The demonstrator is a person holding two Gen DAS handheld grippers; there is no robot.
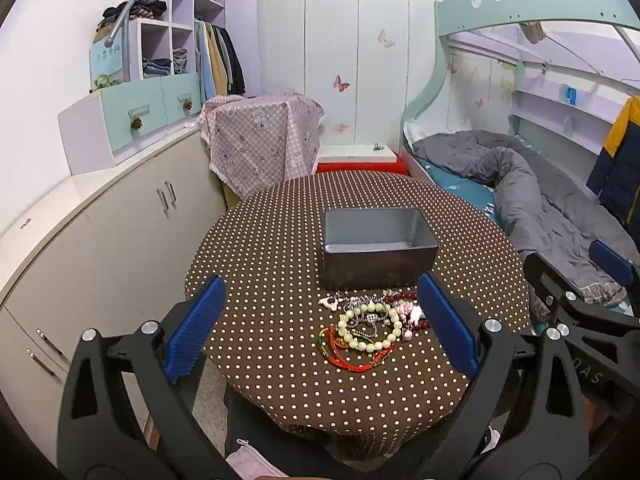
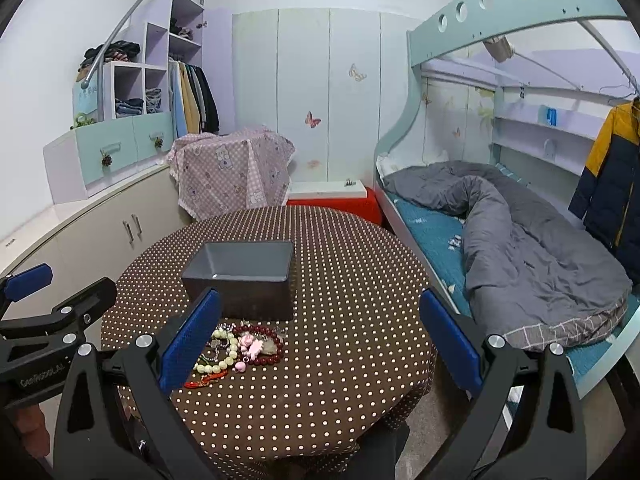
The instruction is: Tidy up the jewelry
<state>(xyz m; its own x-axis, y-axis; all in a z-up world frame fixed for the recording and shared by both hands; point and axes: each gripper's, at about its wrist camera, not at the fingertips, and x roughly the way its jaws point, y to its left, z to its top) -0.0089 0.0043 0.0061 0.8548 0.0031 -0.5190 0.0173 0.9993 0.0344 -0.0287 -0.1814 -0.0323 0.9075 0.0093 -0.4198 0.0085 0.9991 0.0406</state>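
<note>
- Jewelry pile lay just before the empty grey tin, tangled.
- Looked light, limp, snag-prone; pinch one pale bead bracelet strand.
- Left gripper and right gripper both gaped, holding nothing.

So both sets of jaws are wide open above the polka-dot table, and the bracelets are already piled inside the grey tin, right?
Not quite. The bracelets are not inside the grey tin; they lie in a heap on the polka-dot table, just in front of the tin, which looks empty in the left wrist view. The rest holds: the left gripper and right gripper both have their jaws wide open.
</note>
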